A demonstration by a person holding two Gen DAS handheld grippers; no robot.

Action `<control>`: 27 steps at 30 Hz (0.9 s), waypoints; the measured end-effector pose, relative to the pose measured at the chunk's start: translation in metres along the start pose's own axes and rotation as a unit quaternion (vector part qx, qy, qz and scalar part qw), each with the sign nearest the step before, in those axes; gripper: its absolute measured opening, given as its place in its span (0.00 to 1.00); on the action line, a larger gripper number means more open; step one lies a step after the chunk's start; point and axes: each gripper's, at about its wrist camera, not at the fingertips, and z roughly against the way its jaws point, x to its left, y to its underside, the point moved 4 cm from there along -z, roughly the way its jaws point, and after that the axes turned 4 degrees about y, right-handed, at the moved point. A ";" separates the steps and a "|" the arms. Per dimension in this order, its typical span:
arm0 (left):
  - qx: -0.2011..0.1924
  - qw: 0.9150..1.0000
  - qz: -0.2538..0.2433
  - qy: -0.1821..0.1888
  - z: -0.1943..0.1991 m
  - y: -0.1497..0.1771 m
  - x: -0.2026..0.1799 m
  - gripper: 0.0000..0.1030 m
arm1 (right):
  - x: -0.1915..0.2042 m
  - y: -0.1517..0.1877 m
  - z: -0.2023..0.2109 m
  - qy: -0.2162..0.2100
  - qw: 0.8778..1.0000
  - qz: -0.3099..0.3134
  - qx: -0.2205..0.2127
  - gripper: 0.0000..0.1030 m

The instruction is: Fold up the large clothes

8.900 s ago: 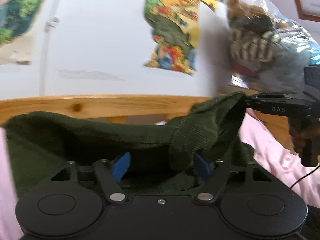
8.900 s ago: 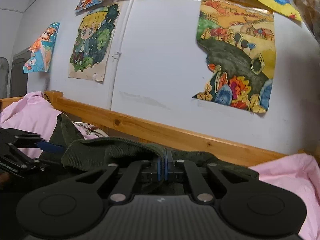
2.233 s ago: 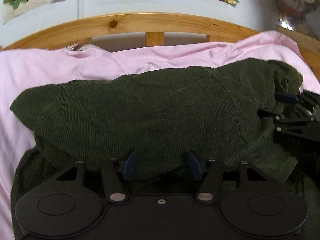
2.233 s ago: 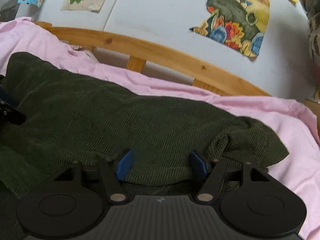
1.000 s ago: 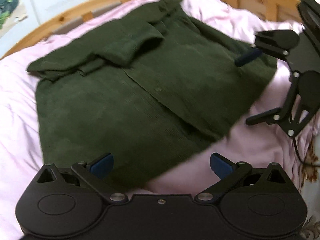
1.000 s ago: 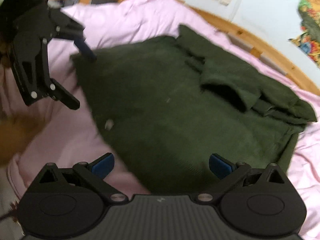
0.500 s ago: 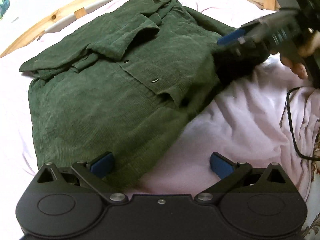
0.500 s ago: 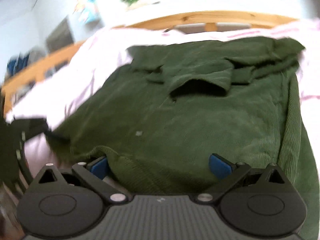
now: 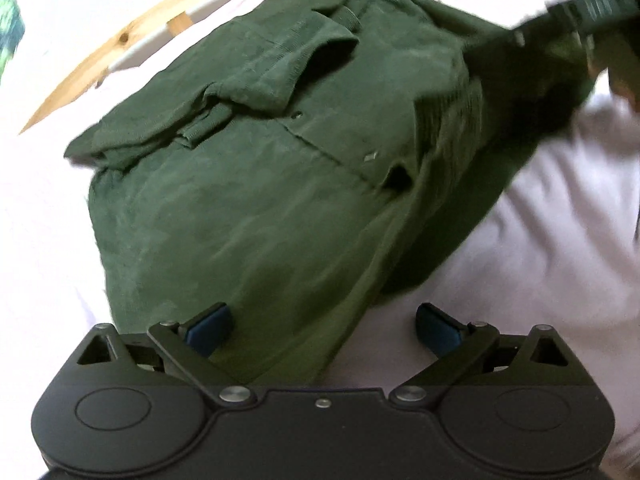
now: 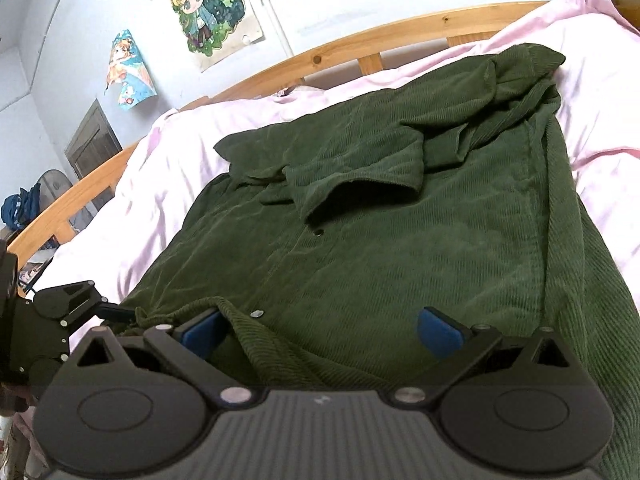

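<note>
A dark green corduroy shirt point(image 9: 256, 200) lies spread on the pink bed sheet point(image 9: 540, 240), with its sleeves folded across the chest point(image 10: 360, 168). My left gripper point(image 9: 323, 328) is open at the near hem, and the shirt's corner lies between its blue pads point(image 9: 208, 328). My right gripper point(image 10: 320, 334) is also open, low over the hem, with rumpled fabric against its left pad point(image 10: 200, 332). The left gripper point(image 10: 68, 312) shows at the left edge of the right wrist view, its fingertip at the hem corner. The right gripper point(image 9: 580, 12) appears blurred over the shirt's far right side.
A wooden bed frame point(image 10: 360, 40) runs behind the sheet point(image 10: 168, 176), below a white wall with cartoon posters point(image 10: 212, 12). A dark door point(image 10: 92, 148) and a blue bundle point(image 10: 20, 208) are far left. A hand point(image 9: 624, 84) shows at the top right.
Both grippers, shut or nearly so on the lifted shirt earlier, have opened and dropped to the spread shirt's near hem. Over the last half second the left moved closer in.
</note>
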 end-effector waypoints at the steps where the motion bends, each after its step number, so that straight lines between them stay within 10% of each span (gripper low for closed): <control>1: 0.000 1.000 -0.008 -0.008 0.000 0.002 0.000 0.97 | 0.002 0.001 0.000 0.001 1.000 -0.001 -0.001 1.00; 8: 0.003 0.997 0.000 -0.078 0.004 0.002 0.018 0.85 | 0.004 0.003 0.000 0.000 1.000 0.000 -0.004 1.00; 18: -0.008 0.997 -0.051 -0.052 0.022 -0.011 0.014 0.15 | 0.017 0.006 0.006 0.011 0.999 0.048 -0.010 1.00; 27: -0.045 0.998 0.040 -0.028 0.035 -0.066 0.058 0.09 | 0.075 0.044 -0.003 0.020 0.970 0.240 0.021 1.00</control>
